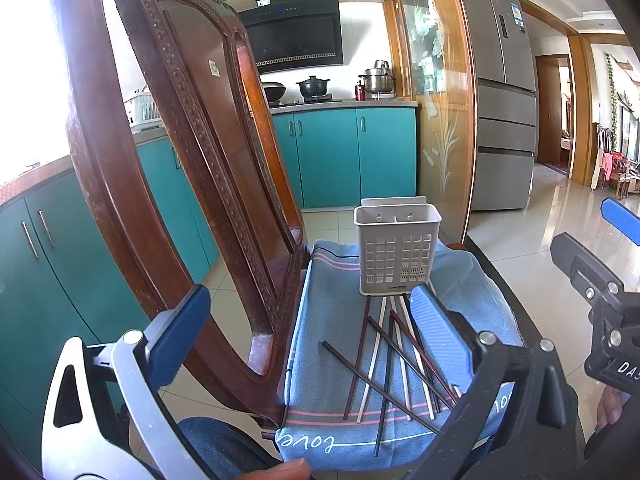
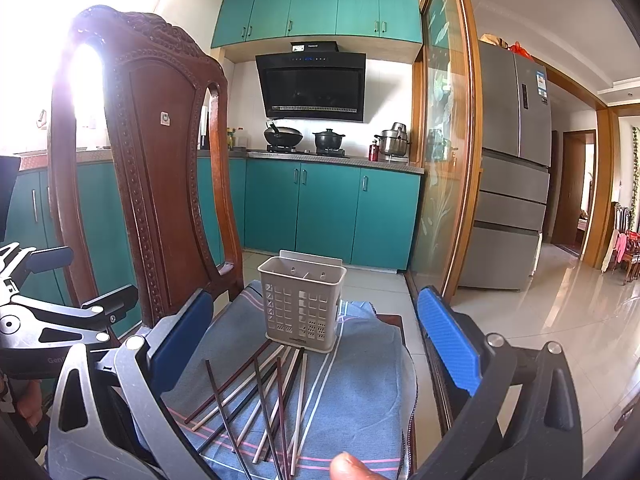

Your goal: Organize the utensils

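Observation:
Several chopsticks (image 1: 394,364) (image 2: 264,396), dark brown, black and white, lie fanned out on a blue towel (image 1: 332,344) (image 2: 356,396) spread over a chair seat. A grey perforated utensil holder (image 1: 397,250) (image 2: 302,304) stands upright and empty at the towel's far end, just past the chopstick tips. My left gripper (image 1: 308,332) hangs open above the towel's near left part, its right pad (image 1: 440,336) over the chopsticks. My right gripper (image 2: 316,340) is open too, above the chopsticks. Neither holds anything.
The carved wooden chair back (image 1: 168,152) (image 2: 160,168) rises close on the left. Teal kitchen cabinets (image 1: 352,156) and a stove with pots (image 2: 316,140) stand behind, a glass door (image 2: 444,140) and a fridge (image 2: 512,168) to the right. A thumb (image 2: 352,466) shows at the bottom edge.

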Available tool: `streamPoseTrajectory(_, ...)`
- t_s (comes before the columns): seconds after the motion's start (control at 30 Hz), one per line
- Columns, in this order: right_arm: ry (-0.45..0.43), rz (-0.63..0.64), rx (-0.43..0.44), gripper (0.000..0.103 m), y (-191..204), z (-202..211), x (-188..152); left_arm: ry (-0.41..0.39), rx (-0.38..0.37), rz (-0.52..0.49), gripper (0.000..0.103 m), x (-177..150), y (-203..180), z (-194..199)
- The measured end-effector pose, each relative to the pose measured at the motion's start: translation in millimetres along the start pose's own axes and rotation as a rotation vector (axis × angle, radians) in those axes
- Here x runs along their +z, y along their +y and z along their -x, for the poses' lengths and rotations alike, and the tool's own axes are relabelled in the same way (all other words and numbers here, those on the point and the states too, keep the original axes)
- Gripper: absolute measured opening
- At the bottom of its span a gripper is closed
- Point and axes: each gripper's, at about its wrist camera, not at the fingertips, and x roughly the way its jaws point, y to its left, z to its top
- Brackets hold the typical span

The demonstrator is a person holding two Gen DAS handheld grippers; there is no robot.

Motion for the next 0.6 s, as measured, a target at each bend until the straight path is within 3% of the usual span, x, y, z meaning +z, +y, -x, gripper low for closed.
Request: streamPoseTrajectory(0.6, -0.005, 0.011, 0.003, 0.1, 1.0, 2.6, 0.6, 0.001, -0.001, 0.001, 0.1, -1.6, -0.7, -0.1)
